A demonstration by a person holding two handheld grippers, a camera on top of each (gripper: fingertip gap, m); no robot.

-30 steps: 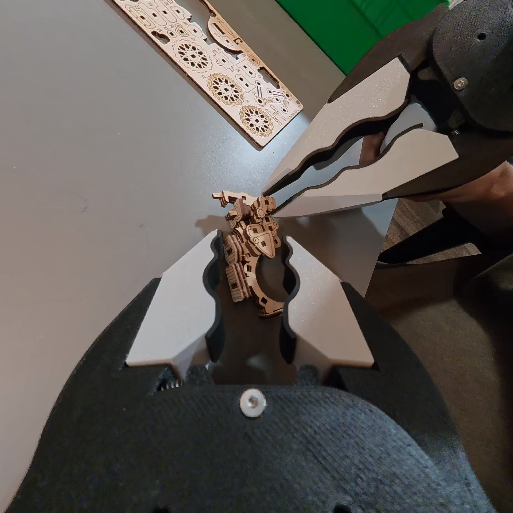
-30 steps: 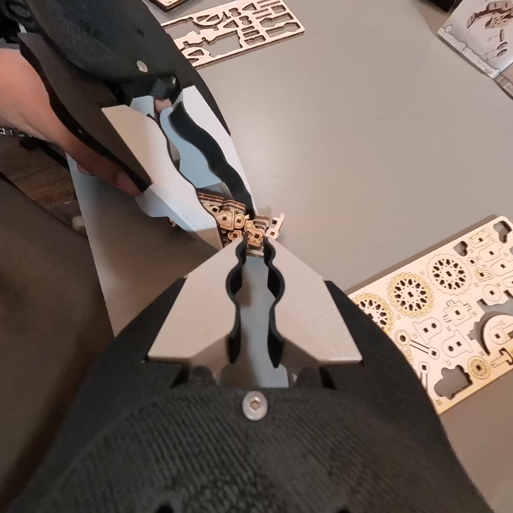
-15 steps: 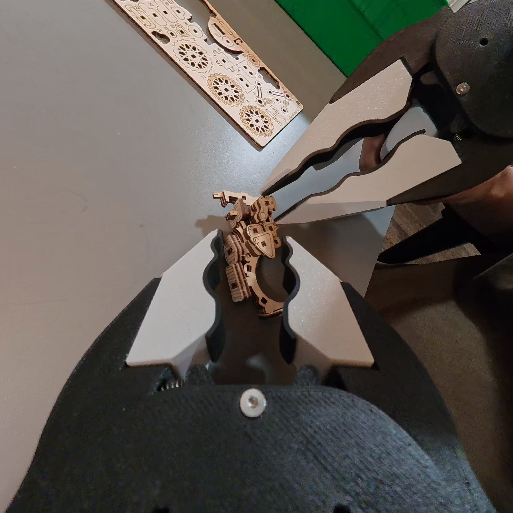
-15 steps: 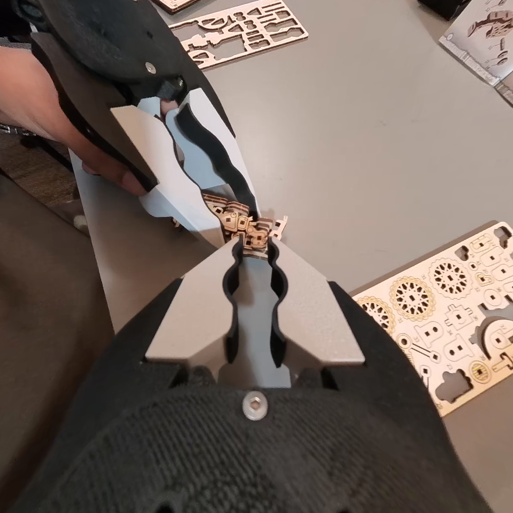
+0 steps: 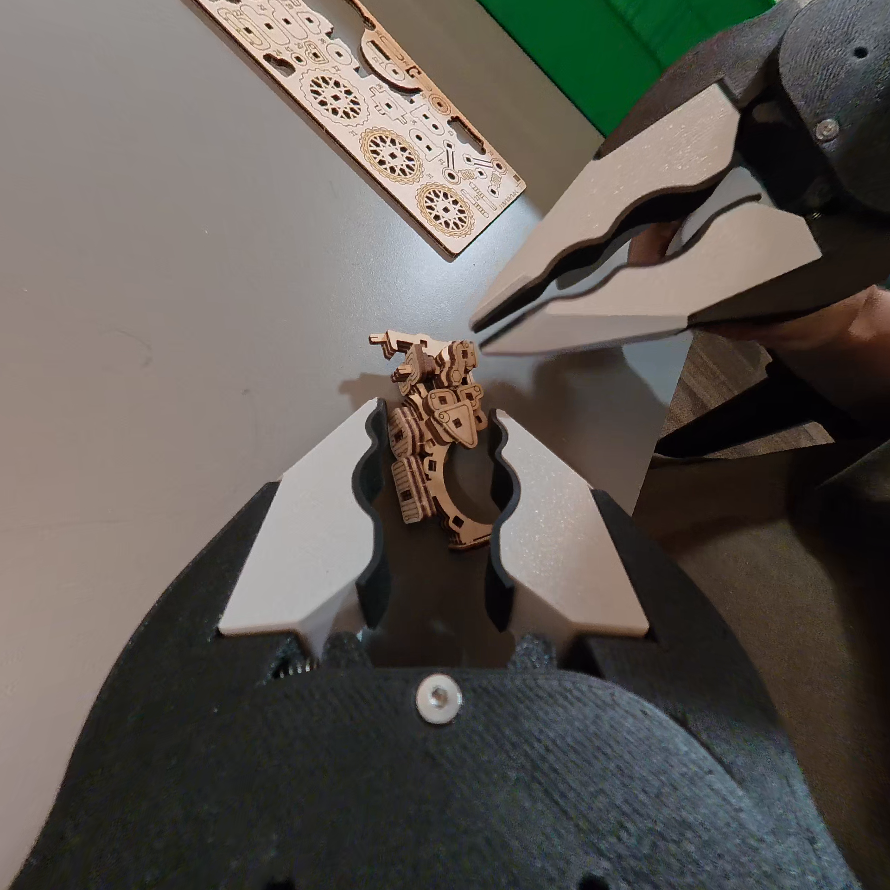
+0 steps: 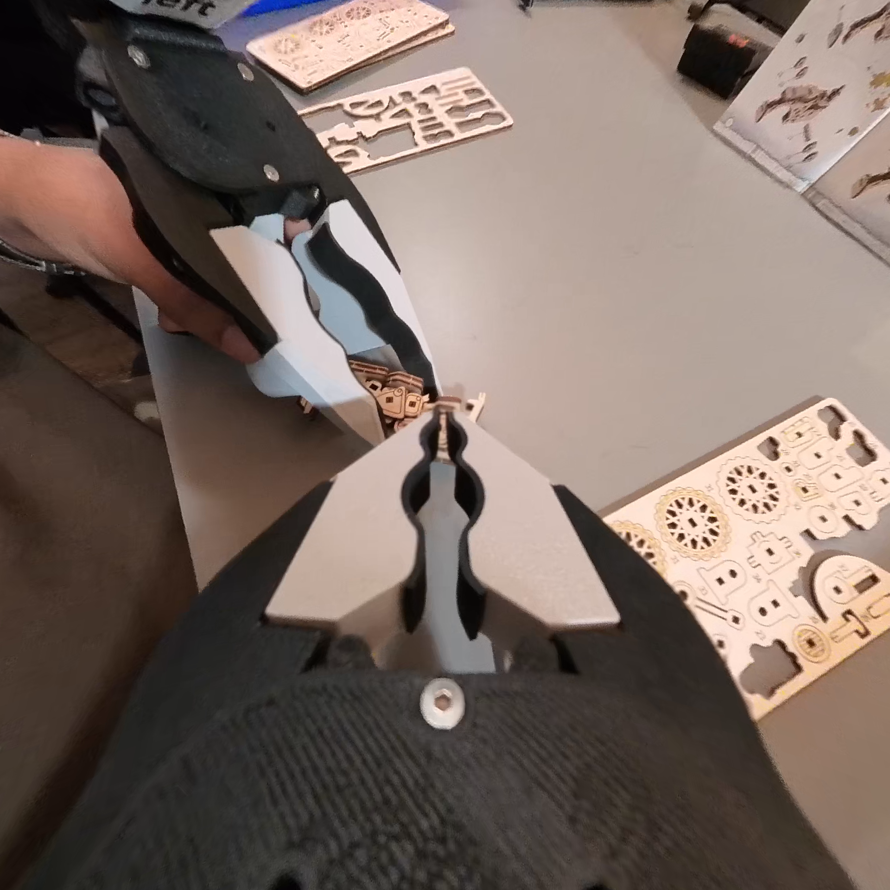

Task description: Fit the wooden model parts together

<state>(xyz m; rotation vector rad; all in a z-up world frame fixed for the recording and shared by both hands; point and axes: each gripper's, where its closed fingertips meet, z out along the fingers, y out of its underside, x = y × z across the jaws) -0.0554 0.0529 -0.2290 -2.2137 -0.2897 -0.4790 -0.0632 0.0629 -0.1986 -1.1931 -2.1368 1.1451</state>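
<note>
1. Left wrist view: the left gripper (image 5: 439, 424) has matte grey wedge fingers w/ wavy black pads, clamped on the wooden model (image 5: 436, 445), a layered laser-cut ply assembly w/ a curved ring piece, held up over the table corner.
2. Same view: the right gripper (image 5: 477, 335) comes in from the right, tips nearly closed, right next to the model's top end; can't tell if they touch.
3. The punched part sheet (image 5: 371, 115) lies flat on the smooth grey table (image 5: 144, 289), well apart. Lots of open room to the left; table edge is close on the right.
4. Right wrist view: the right gripper (image 6: 445, 416) is narrow, pinching a thin wooden piece (image 6: 445, 433) at its tips, just beside the model (image 6: 399, 399) in the left gripper (image 6: 395, 404).
5. More sheets sit near the table's far side (image 6: 409, 120) and at right (image 6: 770, 530).
</note>
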